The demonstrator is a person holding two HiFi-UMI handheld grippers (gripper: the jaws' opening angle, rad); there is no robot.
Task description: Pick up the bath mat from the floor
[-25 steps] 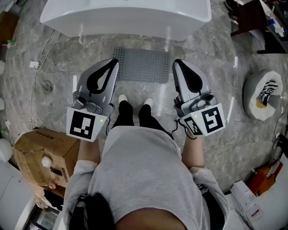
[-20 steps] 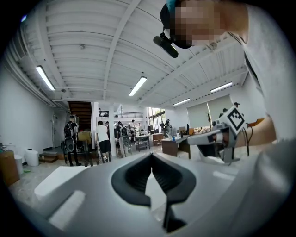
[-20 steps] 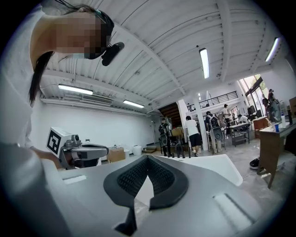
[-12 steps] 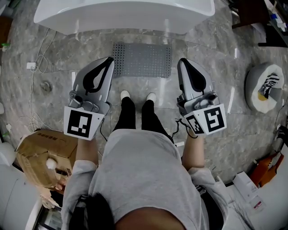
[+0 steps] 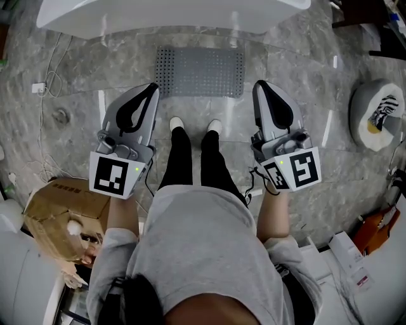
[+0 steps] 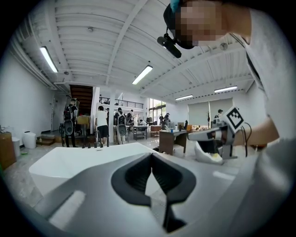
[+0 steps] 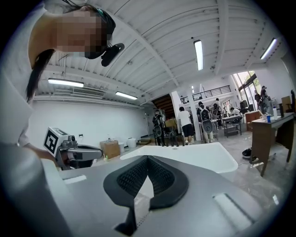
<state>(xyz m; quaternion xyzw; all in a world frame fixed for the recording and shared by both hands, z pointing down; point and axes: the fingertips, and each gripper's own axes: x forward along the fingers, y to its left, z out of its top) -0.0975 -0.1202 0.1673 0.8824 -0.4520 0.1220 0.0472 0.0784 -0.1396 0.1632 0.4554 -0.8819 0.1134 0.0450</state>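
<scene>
Left gripper (image 5: 153,88) and right gripper (image 5: 259,86) are closed and empty. I'd open both, then grab the bath mat (image 5: 200,72), top centre, by its edge.

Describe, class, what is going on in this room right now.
A person stands facing a white bathtub, holding a gripper in each hand. The left gripper and right gripper are both shut and empty, held out either side of the legs. The grey bath mat lies flat on the floor just ahead of the feet, not yet touched.
</scene>
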